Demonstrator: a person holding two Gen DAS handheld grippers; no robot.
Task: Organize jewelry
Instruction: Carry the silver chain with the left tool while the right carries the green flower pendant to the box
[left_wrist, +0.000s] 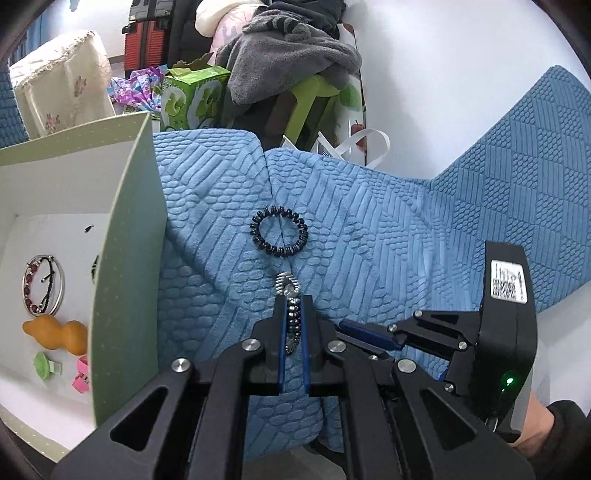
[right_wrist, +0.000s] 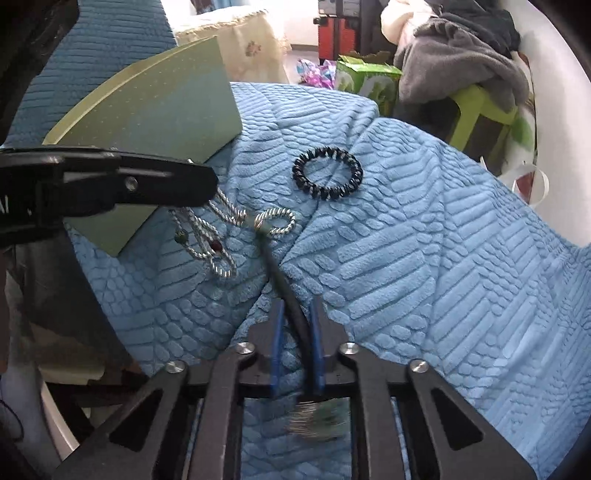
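My left gripper (left_wrist: 293, 301) is shut on a silver twisted rope necklace (left_wrist: 288, 286), whose loops lie on the blue blanket (left_wrist: 369, 240) in the right wrist view (right_wrist: 275, 221). My right gripper (right_wrist: 299, 306) is shut on the necklace's black cord (right_wrist: 280, 273); it shows at the right of the left wrist view (left_wrist: 365, 332). A black spiral hair tie (left_wrist: 279, 232) lies on the blanket beyond both grippers, also in the right wrist view (right_wrist: 327, 177). A green open box (left_wrist: 125, 258) stands at left, holding a bangle with a red bead bracelet (left_wrist: 44, 284).
Inside the box lie an orange gourd-shaped piece (left_wrist: 55, 334), a green clip (left_wrist: 46, 363) and a pink clip (left_wrist: 81, 376). Beyond the blanket are a green carton (left_wrist: 192, 96), a grey cloth pile (left_wrist: 291, 55) on a green stool, and a white wall.
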